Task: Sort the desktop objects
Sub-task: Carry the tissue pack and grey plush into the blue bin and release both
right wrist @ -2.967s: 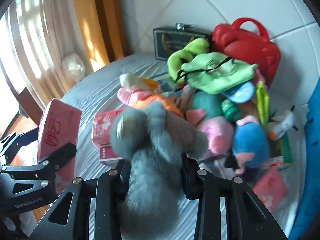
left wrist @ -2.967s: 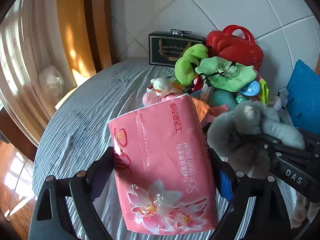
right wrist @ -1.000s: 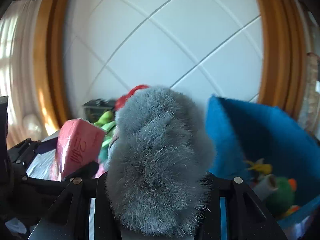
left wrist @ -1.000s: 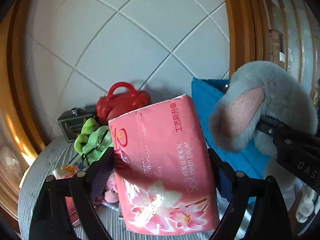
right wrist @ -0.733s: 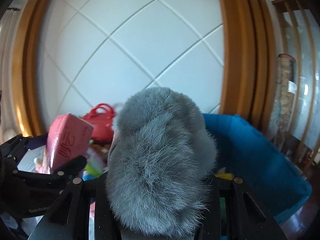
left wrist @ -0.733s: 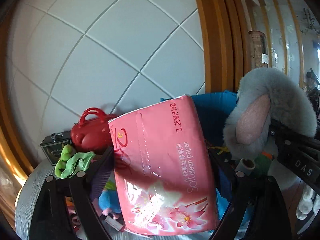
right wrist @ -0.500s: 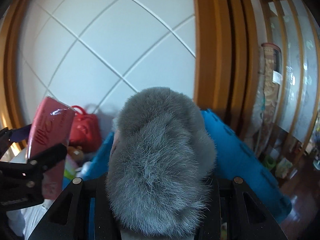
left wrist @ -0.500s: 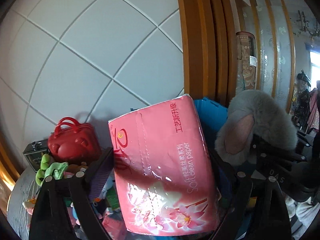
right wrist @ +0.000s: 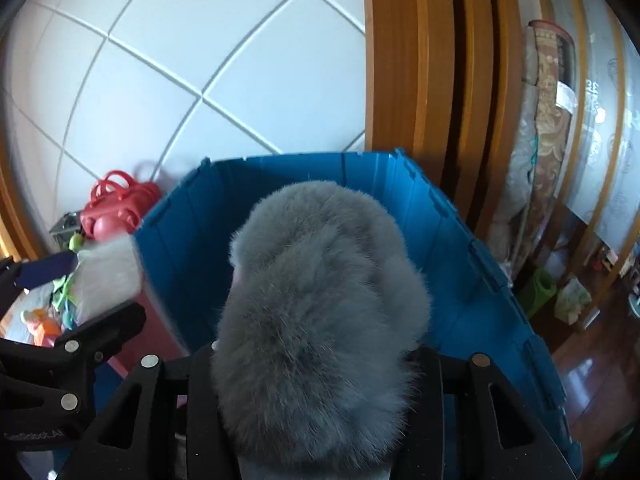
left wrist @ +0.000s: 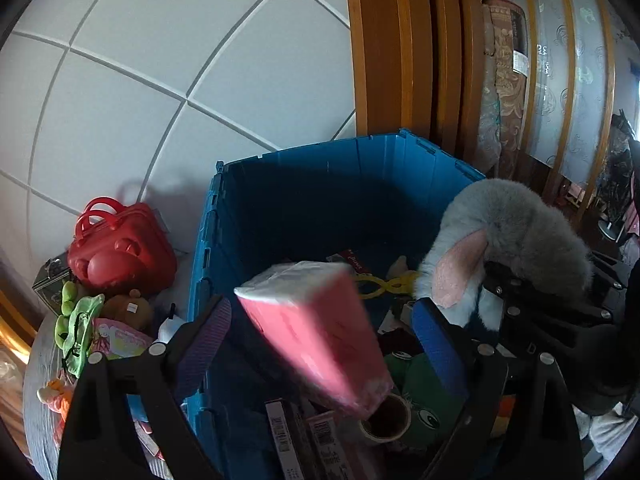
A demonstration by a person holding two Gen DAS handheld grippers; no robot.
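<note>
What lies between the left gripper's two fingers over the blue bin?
In the left wrist view, the blurred pink tissue pack sits between the left gripper fingers, touching neither, apparently dropping into the blue bin.

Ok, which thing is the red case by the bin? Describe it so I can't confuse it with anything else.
Start at the big blue bin against the white tiled wall. Just left of it, outside the bin on the cluttered tabletop, sits the red case with two looped handles on top. It is the only hard, glossy red item there, standing behind the green plush and brown toy.

Suitcase [left wrist: 120,250] left of bin [left wrist: 304,184]
</note>
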